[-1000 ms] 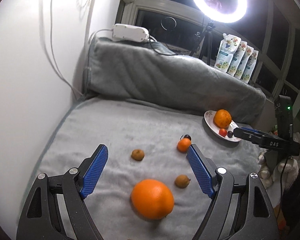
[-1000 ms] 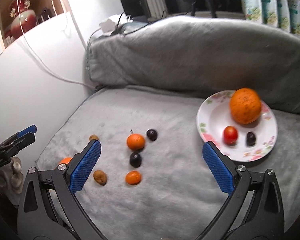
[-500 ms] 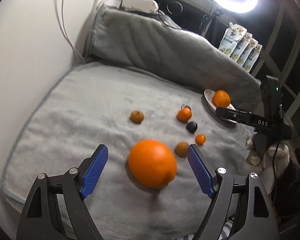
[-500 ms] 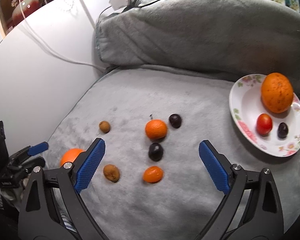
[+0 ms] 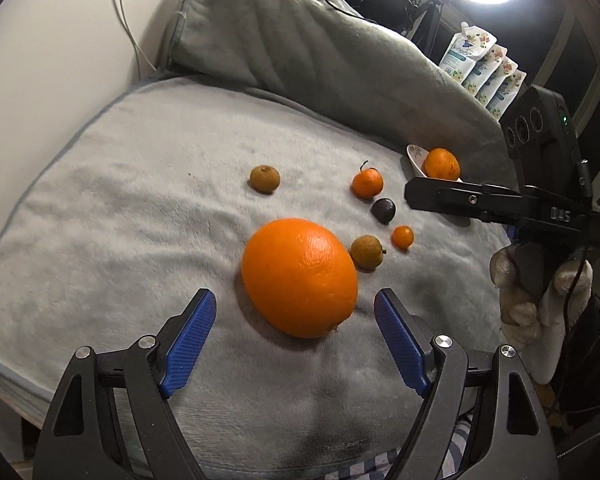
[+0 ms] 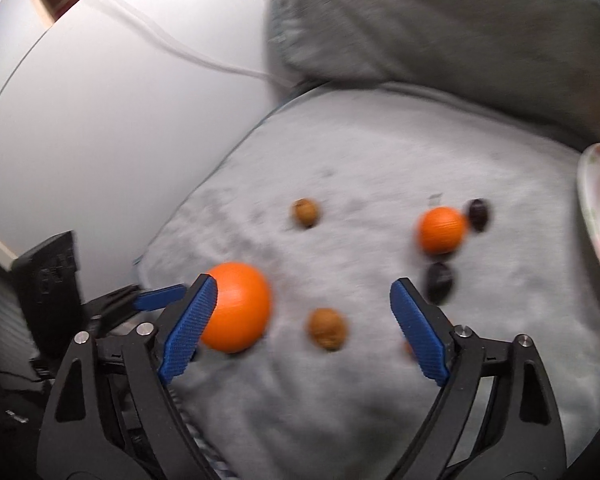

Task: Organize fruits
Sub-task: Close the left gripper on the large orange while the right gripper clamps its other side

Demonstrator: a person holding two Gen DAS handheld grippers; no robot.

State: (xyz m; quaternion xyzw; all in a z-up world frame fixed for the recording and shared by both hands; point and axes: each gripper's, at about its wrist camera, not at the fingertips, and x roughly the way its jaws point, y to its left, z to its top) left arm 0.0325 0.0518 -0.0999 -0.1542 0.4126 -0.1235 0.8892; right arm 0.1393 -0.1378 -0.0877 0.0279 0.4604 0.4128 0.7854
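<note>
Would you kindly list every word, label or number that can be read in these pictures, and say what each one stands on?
"DAS": raised letters on the black arm of the right claw, seen upside down in the left wrist view.
Printing on the white pouches by the window: too small to read.
Raised marks on the dark body of the left claw in the right wrist view: too blurred to read.
No text on the fruit or the plate.

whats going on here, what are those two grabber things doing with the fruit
A person is sorting fruit on a grey blanket with two handheld grippers. The left gripper is open just short of a big orange, not touching it. The right gripper is closing, empty, near a small brown fruit. A plate already holds some fruit.
</note>
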